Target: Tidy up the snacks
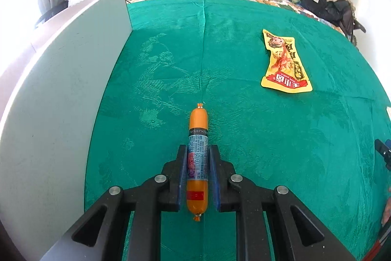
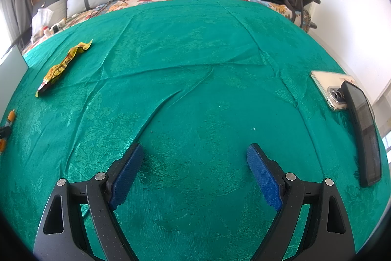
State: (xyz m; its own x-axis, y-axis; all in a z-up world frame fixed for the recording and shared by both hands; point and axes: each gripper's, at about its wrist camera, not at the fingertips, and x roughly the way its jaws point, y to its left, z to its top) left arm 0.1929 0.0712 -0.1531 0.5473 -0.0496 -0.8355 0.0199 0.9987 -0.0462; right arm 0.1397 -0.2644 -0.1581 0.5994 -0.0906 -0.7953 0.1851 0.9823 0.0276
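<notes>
Your left gripper [image 1: 198, 163] has its jaws closed snugly on the orange plastic-wrapped sausage stick [image 1: 198, 158], gripped along its length above the green patterned cloth [image 1: 244, 138]. Your right gripper [image 2: 195, 170] hangs wide open, holding nothing. By my reckoning you're early on: the crumpled yellow foil snack packet [image 1: 284, 62] lies loose, well apart, and nothing looks sorted yet. Only the left view shows the tall white panel [image 1: 61, 89] properly; only the right view shows two phones [image 2: 342, 99] at the cloth's edge.
</notes>
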